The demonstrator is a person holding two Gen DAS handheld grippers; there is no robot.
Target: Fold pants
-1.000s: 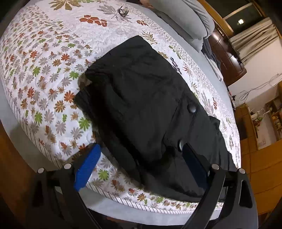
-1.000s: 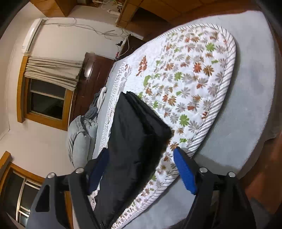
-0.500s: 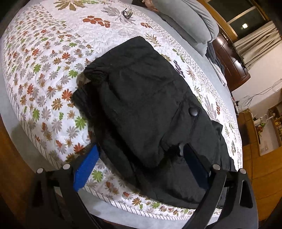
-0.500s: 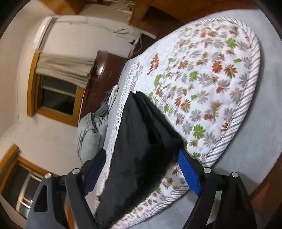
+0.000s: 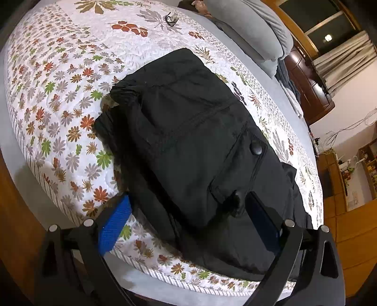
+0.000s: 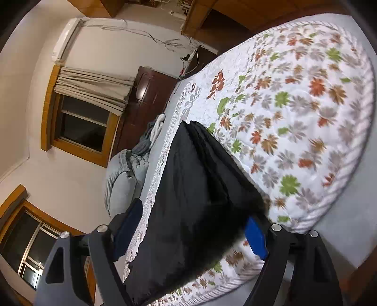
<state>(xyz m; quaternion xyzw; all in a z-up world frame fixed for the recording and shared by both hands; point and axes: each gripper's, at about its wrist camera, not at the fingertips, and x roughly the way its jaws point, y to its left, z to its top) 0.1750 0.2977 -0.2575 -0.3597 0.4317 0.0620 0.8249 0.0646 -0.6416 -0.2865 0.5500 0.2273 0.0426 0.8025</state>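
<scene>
Black pants point(image 5: 193, 150) lie folded in a thick stack on a floral quilt point(image 5: 59, 77), with a pocket and round button on top. My left gripper point(image 5: 188, 223) is open, its blue-padded fingers point(image 5: 115, 226) straddling the near edge of the stack. In the right wrist view the pants point(image 6: 195, 195) fill the lower middle. My right gripper point(image 6: 190, 233) is open with its jaws on either side of the stack's near corner; the cloth hides part of the right pad point(image 6: 255, 237).
The quilt covers a bed with a grey sheet point(image 5: 153, 284) showing at its edge. Grey pillows point(image 5: 249, 26) and a dark wooden cabinet point(image 5: 308, 91) lie beyond. A small dark object point(image 5: 170, 18) rests on the far quilt. Wooden floor point(image 5: 348, 233) surrounds the bed.
Both open grippers have moved closer to the pants. The stack's corner now sits between the right gripper's fingers, and the left gripper's fingers straddle its near edge.
</scene>
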